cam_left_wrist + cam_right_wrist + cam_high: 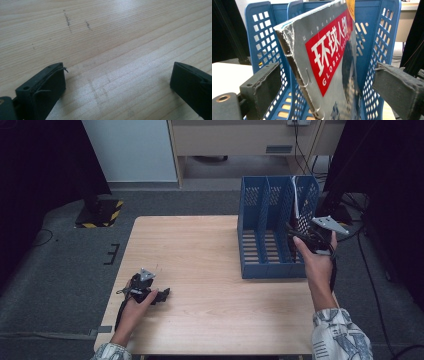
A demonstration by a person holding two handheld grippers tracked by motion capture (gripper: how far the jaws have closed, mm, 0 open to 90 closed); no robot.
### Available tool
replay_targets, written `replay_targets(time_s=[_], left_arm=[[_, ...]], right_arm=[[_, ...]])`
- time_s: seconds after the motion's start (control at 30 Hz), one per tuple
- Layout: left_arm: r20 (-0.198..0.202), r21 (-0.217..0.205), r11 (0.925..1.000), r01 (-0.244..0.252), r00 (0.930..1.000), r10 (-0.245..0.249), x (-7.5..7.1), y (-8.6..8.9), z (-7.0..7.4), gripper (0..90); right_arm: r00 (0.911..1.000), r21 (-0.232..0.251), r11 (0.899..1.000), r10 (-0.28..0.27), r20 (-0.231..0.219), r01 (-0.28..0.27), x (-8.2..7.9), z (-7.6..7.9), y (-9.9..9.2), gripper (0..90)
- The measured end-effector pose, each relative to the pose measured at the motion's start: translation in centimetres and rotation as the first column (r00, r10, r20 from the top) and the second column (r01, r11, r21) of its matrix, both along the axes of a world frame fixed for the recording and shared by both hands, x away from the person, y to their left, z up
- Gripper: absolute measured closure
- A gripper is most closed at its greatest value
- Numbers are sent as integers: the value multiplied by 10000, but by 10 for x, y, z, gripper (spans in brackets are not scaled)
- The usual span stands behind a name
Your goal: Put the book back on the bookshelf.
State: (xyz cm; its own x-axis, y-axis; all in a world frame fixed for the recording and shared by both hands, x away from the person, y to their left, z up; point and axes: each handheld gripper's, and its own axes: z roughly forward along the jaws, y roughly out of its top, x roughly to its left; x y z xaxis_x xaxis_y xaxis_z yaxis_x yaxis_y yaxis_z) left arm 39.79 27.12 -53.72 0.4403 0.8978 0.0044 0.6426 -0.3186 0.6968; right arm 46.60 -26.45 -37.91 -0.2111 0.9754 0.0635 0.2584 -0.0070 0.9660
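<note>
Upright, worn grey magazine [329, 65] with red title block, in blue file rack [272, 227], both grippers spread, left gripper [162, 296], right gripper [292, 231].

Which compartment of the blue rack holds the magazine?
The rightmost compartment of the blue rack, nearest the right gripper, holds the magazine; the other two stand empty.

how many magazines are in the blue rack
1: a worn grey stapled magazine with a red title block stands tilted in the blue perforated plastic file rack's rightmost slot. Others could be hidden behind dividers.
</note>
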Motion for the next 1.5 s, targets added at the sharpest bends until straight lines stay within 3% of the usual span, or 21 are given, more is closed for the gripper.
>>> replay_targets(time_s=[0.2,0.53,1.03,1.3,1.5], left_arm=[[0,3,10000,1,10000,-1,0,0,0,0],[-1,-2,10000,-2,10000,2,0,0,0,0],[0,0,10000,-3,10000,3,0,0,0,0],[-2,-4,10000,-3,10000,3,0,0,0,0],[-3,-8,10000,-4,10000,4,0,0,0,0]], right_arm=[[9999,45,9999,153,-62,-153,-8,-1,0,79],[9991,-455,9985,300,-295,-314,-24,-12,7,87],[9932,-92,9943,1060,-474,-1065,-50,-21,18,62],[9872,34,9893,1460,-642,-1461,-63,-25,20,62],[9781,115,9805,1966,-675,-1963,-71,-31,34,63]])
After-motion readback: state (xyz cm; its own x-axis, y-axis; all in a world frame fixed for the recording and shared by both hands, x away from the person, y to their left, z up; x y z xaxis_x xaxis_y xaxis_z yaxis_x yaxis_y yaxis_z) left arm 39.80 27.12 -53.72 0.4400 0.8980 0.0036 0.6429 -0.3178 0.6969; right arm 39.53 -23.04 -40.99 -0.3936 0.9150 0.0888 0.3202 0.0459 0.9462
